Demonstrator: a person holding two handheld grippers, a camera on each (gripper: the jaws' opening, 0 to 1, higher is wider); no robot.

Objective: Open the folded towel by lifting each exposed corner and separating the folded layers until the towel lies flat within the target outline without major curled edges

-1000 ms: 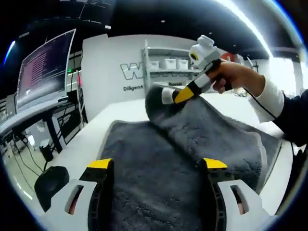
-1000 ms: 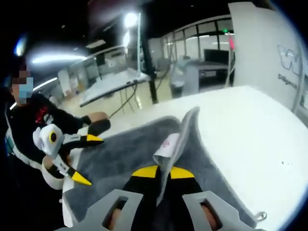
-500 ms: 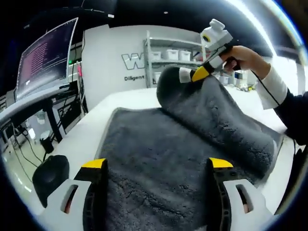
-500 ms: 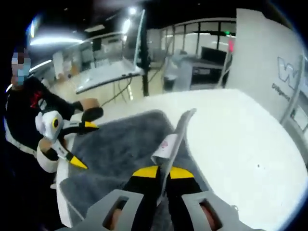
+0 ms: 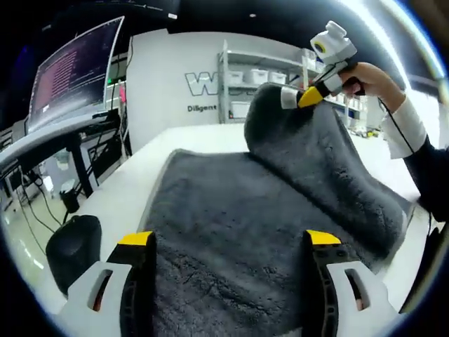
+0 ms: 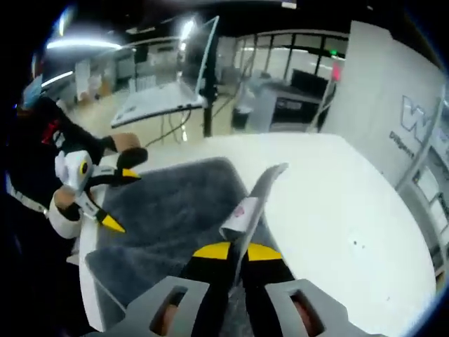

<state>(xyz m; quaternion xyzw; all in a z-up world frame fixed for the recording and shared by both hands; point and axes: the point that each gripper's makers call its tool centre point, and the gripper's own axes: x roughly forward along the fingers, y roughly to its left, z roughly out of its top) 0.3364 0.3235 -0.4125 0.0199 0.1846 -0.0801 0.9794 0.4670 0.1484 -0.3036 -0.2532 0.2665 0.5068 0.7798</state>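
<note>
Since a second ago the right claw (image 5: 303, 97) has climbed higher and carried its pinched corner of the grey towel (image 5: 231, 239) up with it, so the raised flap now stands taller above the lower layer and arches over at the top. In the right gripper view the same claw (image 6: 236, 251) is clenched on the towel's edge, the white care label (image 6: 239, 213) sticking up just past the yellow tips.

The left claw (image 5: 228, 239) is released, its jaws spread wide and hovering low over the near part of the towel, gripping nothing; the right gripper view shows it (image 6: 114, 199) held apart from the fabric at the towel's far side.

The towel lies on the white tabletop (image 6: 330, 203), its lower layer spread flat and the upper layer peeled up along one side. A dark rounded object (image 5: 74, 249) sits beside the near corner.

The fold looks about half opened: the lifted layer is separated from the one beneath but not yet laid down on the bare tabletop beyond. No target outline can be made out.
</note>
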